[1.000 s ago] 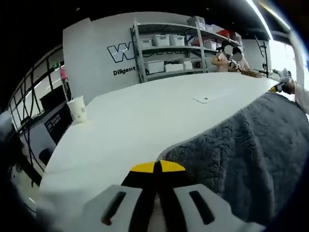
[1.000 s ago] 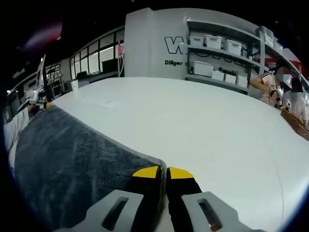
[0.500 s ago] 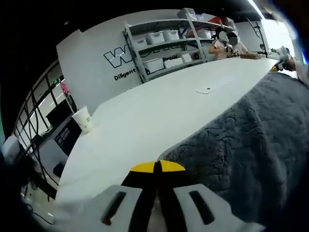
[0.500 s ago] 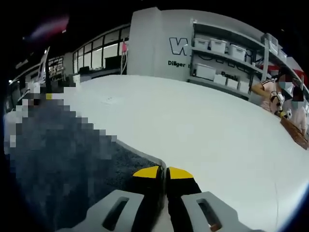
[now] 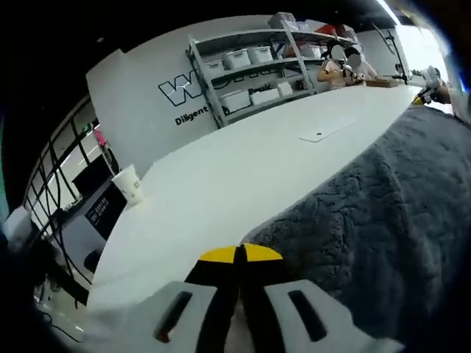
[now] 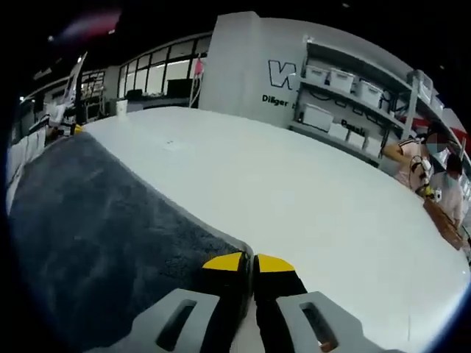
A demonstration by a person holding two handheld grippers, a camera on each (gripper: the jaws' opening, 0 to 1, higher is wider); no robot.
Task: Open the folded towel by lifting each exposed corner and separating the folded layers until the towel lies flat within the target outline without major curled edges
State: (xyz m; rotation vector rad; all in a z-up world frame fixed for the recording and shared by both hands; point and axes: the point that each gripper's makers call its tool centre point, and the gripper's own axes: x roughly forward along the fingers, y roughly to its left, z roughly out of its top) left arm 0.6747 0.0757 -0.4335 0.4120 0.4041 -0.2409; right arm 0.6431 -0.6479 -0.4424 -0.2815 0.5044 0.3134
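Observation:
A dark grey fluffy towel (image 5: 375, 213) spreads over the white table (image 5: 243, 169), taking up the right side of the left gripper view. My left gripper (image 5: 241, 254) is shut on the towel's near corner, its yellow-tipped jaws pressed together. In the right gripper view the same towel (image 6: 96, 220) stretches away to the left. There my right gripper (image 6: 250, 261) is shut on another corner of the towel. The right gripper's yellow tip (image 5: 421, 98) shows far off at the towel's other end.
A paper cup (image 5: 129, 184) stands near the table's left edge. A small flat white piece (image 5: 319, 137) lies on the table beyond the towel. Shelves with white bins (image 5: 250, 73) line the back wall. People (image 6: 419, 158) work at the far end.
Both views have shifted and tilted a little with the hands. The towel looks stretched flatter between the two grippers. Both grippers stay shut on their corners.

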